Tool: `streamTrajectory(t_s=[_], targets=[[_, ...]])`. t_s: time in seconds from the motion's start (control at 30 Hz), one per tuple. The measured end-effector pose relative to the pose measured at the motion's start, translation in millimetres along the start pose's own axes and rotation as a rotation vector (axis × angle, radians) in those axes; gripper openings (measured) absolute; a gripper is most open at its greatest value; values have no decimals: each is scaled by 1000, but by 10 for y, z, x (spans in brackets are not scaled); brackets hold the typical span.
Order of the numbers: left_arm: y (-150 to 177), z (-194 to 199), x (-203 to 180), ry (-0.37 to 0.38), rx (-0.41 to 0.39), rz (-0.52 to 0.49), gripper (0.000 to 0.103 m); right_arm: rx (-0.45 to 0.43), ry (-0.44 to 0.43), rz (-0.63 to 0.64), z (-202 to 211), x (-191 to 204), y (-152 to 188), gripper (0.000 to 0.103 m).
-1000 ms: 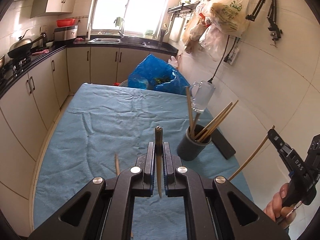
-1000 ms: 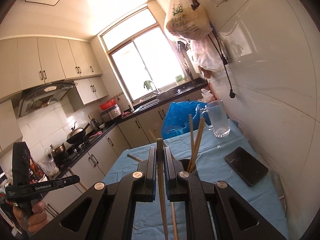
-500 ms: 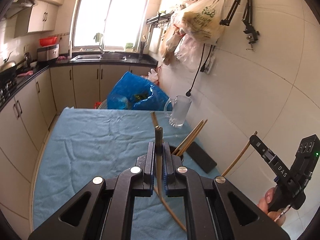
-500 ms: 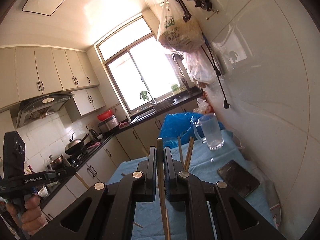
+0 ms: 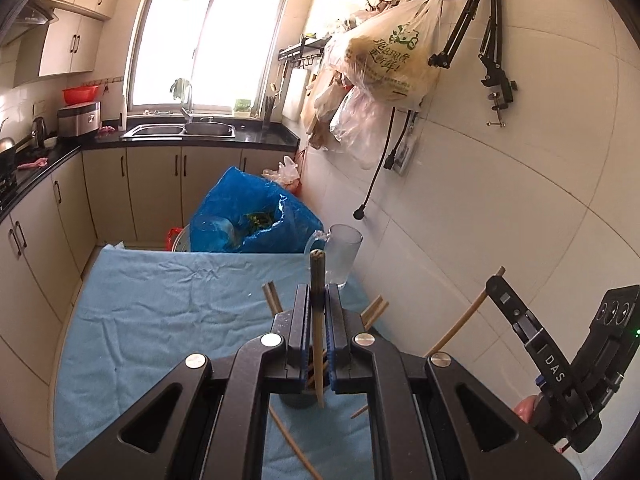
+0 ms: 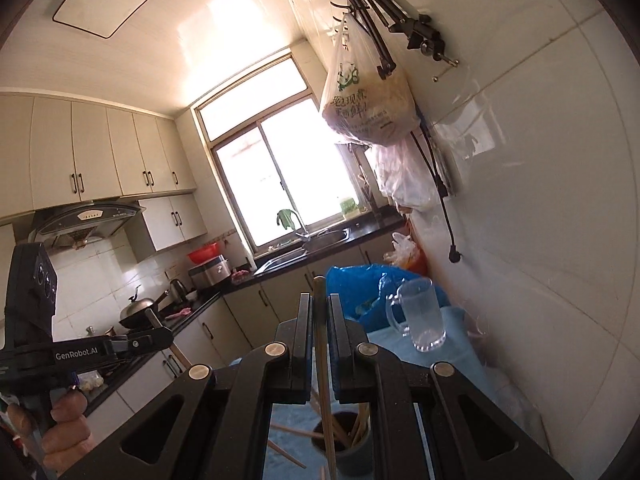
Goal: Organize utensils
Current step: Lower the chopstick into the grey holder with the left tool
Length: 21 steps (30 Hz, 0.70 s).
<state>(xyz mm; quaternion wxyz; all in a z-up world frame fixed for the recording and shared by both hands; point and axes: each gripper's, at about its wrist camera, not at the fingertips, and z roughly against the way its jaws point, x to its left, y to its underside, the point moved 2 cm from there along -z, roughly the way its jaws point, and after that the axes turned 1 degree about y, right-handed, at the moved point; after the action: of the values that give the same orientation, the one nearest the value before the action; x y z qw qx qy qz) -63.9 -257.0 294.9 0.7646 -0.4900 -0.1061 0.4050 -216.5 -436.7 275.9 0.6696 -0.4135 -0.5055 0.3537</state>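
My left gripper is shut on a wooden chopstick that stands nearly upright, its lower tip over the dark grey holder. The jaws hide most of the holder; several chopsticks stick out of it. In the right wrist view my right gripper is shut on another chopstick, which hangs down beside the holder. The left wrist view shows the right gripper at the far right, and the right wrist view shows the left gripper at the far left. Loose chopsticks lie on the blue cloth.
A glass mug stands behind the holder near the tiled wall. A blue plastic bag sits past the table's far end. Plastic bags hang from wall hooks. Cabinets and a counter run along the left.
Both grippers have risen, each still shut on its chopstick. The left one has moved forward and right, so the holder now sits under its jaws.
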Motion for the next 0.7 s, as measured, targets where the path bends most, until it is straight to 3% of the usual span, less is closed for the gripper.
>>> streamTrajectory(t_s=[0.3, 0.7], targets=[[-29, -499, 99, -40, 24, 21, 6, -14, 45, 26, -443, 1, -45, 8], [140, -976, 264, -78, 116, 43, 7, 121, 70, 16, -982, -200, 292, 8]])
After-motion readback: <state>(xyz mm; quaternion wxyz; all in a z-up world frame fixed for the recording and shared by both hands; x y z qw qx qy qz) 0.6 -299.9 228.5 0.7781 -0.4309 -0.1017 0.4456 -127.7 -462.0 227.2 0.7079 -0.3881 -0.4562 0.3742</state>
